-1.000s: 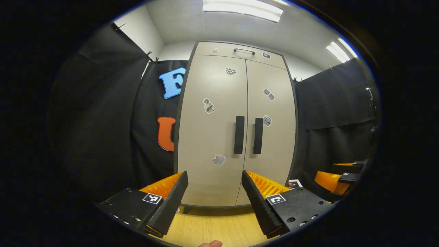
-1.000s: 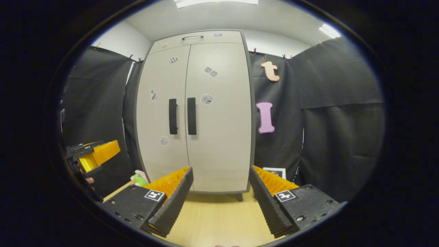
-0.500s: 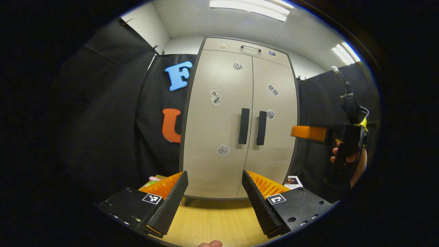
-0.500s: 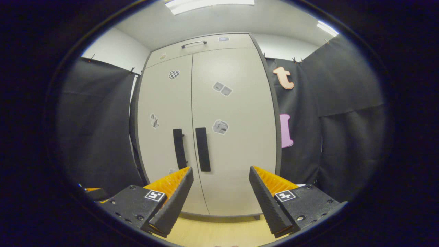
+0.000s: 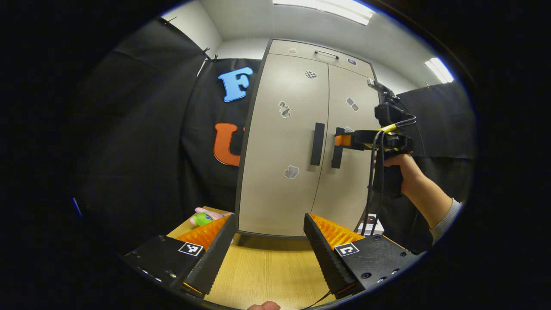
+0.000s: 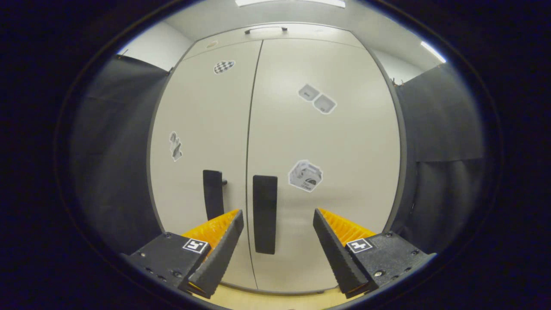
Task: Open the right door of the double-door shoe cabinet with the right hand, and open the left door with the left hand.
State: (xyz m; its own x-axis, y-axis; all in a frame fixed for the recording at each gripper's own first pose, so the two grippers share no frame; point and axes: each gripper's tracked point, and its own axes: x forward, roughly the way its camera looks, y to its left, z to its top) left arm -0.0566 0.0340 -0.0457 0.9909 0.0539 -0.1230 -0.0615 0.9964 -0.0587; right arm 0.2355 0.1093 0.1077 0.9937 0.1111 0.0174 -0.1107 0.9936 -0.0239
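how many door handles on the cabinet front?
2. Left handle sits on the left door beside the centre seam; right handle sits on the right door just across it. A third, smaller pull is on the top panel.

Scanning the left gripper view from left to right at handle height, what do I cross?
Booth wall → left door → left door handle → right door handle → right gripper → hand holding it.

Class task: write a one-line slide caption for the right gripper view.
Open right hand-held gripper faces the closed cabinet's right door handle, not yet gripping it.
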